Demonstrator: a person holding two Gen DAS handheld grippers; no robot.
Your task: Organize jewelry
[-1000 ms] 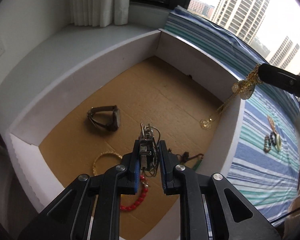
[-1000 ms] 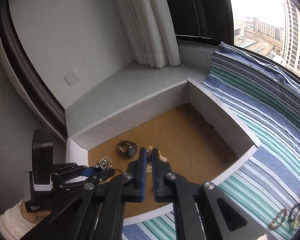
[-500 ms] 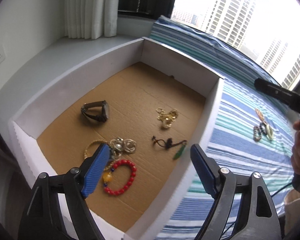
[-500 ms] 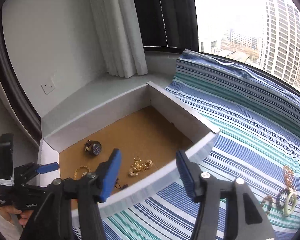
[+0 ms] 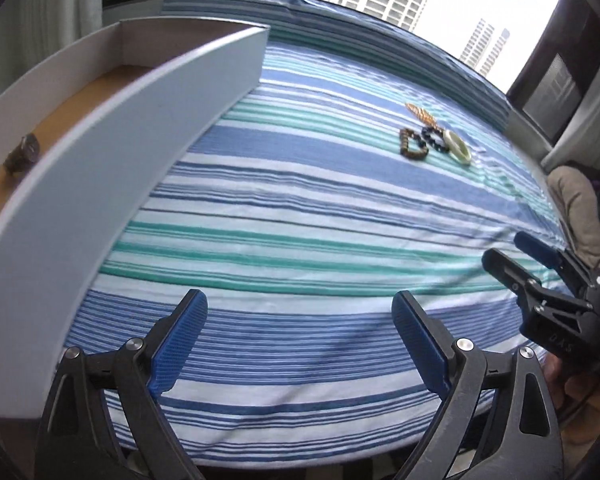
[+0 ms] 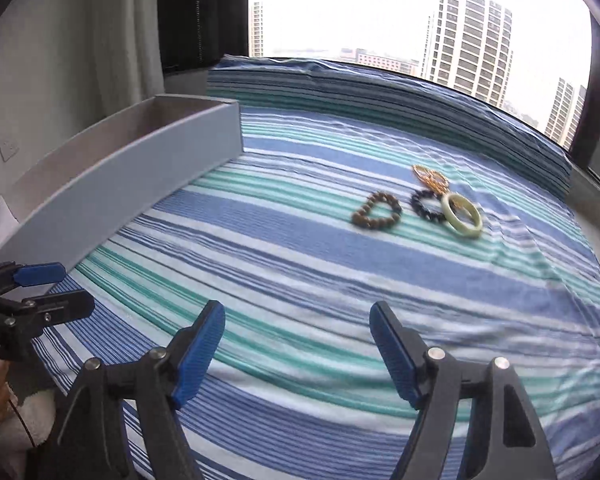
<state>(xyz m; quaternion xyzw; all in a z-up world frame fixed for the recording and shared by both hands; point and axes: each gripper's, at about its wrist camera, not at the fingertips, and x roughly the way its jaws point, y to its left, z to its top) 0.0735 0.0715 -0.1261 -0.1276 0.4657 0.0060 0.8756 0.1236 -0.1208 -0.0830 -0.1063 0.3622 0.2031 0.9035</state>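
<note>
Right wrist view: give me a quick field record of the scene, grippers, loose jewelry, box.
surface: striped cloth
box: white box, left of the cloth, interior mostly hidden here
loose jewelry: brown bead bracelet, dark bead bracelet, pale green bangle, gold piece, clustered on the cloth
right gripper: open, nothing between its jaws, which have just been opening
left gripper: open, empty, jaws also just opening
watch: inside box, left wrist view

Both wrist views look down across the striped cloth, sharing the bracelets.
</note>
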